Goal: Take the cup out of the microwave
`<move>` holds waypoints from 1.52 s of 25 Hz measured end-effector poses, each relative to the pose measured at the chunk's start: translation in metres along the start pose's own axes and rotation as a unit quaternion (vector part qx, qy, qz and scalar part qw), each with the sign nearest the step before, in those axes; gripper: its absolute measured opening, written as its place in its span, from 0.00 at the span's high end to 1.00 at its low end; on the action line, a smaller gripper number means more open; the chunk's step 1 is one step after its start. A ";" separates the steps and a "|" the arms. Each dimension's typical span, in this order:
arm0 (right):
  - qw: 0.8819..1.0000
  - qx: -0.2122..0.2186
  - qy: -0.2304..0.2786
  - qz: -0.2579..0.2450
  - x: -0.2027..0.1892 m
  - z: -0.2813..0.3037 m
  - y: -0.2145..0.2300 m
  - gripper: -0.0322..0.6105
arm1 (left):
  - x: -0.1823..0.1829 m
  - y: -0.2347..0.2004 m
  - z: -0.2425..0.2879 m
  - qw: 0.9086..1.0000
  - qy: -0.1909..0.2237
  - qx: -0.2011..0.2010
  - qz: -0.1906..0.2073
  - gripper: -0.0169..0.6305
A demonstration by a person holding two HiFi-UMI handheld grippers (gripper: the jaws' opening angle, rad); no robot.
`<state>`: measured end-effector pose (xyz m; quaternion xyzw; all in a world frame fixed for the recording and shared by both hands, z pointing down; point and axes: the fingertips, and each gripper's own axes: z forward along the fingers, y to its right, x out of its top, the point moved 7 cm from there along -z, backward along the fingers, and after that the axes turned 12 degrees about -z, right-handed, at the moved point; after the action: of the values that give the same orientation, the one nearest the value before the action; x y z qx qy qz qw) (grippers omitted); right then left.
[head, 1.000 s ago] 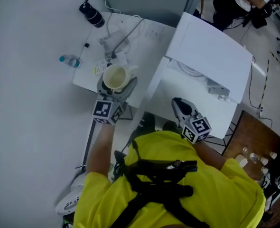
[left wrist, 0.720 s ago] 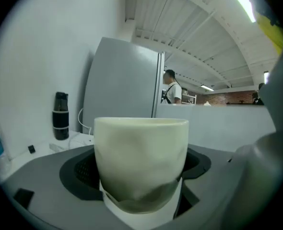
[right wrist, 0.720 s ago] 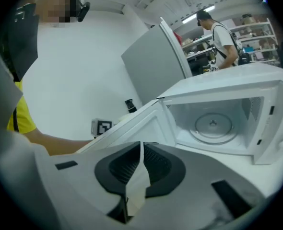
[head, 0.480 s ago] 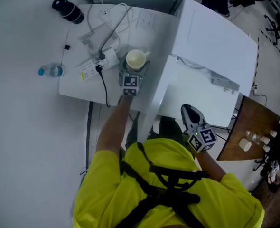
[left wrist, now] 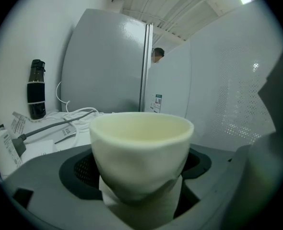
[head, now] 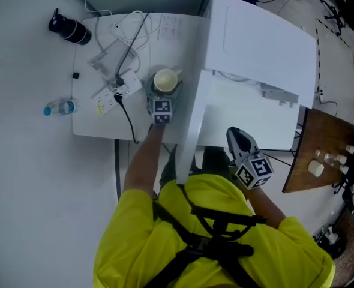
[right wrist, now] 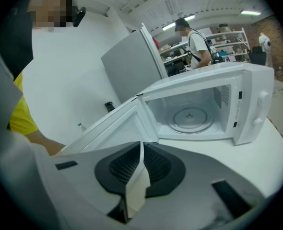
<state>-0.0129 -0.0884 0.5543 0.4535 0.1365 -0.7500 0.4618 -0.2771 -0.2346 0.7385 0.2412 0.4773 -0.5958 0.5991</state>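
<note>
- The pale cream, thick-walled cup is outside the white box-shaped microwave oven; it is upright over the white table, left of the oven's open door; whether its base touches the table cannot be told
- The left gripper has its jaws clamped on the cup's lower wall, one on each side; the cup's rim stands above them and its inside looks empty
- The right gripper has its jaws pressed together with nothing between them; it hangs near the person's yellow shirt, in front of the oven's open cavity
- Inside the cavity the round glass turntable lies bare
- On the table left of the cup lie a white power strip and white cables; a black bottle lies at the far corner; a clear plastic water bottle lies off the table's left edge
</note>
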 end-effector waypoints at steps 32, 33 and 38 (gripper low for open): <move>0.979 -0.050 0.193 -0.046 0.126 -0.084 0.009 0.95 | 0.225 0.085 -0.296 0.988 0.114 -0.056 -0.082 0.96; 0.978 -0.057 0.194 -0.049 0.126 -0.088 0.008 0.95 | 0.226 0.089 -0.295 0.989 0.116 -0.057 -0.075 0.96; 0.974 -0.078 0.204 -0.063 0.127 -0.105 0.005 0.95 | 0.224 0.109 -0.297 0.984 0.127 -0.112 -0.060 0.96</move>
<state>0.0287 -0.0980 0.3948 0.5500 0.3145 -0.6562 0.4099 -0.2958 -0.0694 0.3887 0.2174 0.6263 -0.5381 0.5205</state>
